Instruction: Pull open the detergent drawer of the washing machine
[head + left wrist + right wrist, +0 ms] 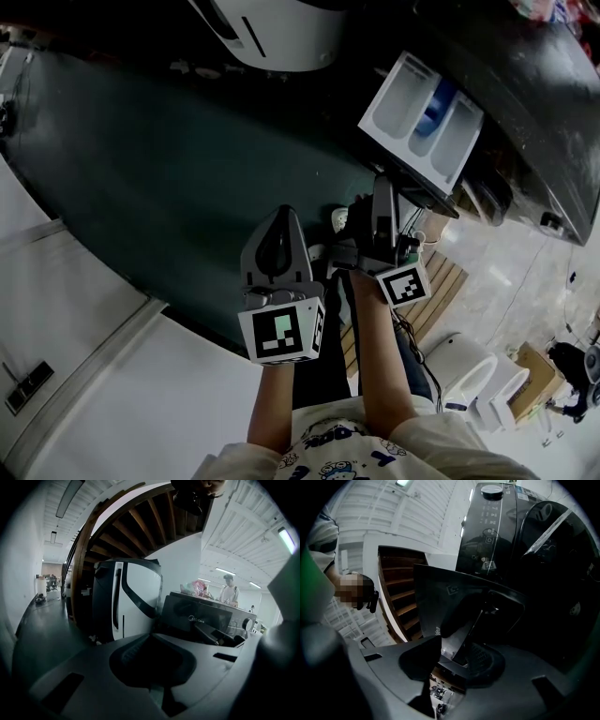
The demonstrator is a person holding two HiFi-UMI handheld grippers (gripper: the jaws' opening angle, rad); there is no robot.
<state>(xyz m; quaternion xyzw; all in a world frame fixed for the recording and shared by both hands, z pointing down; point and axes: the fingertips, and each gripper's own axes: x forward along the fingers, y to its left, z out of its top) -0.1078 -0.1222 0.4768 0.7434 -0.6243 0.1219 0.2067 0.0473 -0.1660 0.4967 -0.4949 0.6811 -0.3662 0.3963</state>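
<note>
The black washing machine (pixel 534 112) fills the upper right of the head view. Its detergent drawer (pixel 422 117) stands pulled out, showing white compartments and one blue insert. My right gripper (pixel 383 190) reaches up to the drawer's dark front panel (pixel 440 602), and that panel's lower lip sits clamped between its fingers (pixel 417 660). My left gripper (pixel 281 214) hangs to the left of the drawer, away from the machine, with its jaws shut and nothing between them. In the left gripper view the washing machine (pixel 206 616) lies ahead to the right.
A white and black appliance (pixel 281 33) stands to the left of the washing machine. A slatted wooden platform (pixel 441 291) and white bins (pixel 469 370) lie on the floor at lower right. A wooden staircase (pixel 140 522) rises overhead. A person (pixel 229 592) stands behind the machine.
</note>
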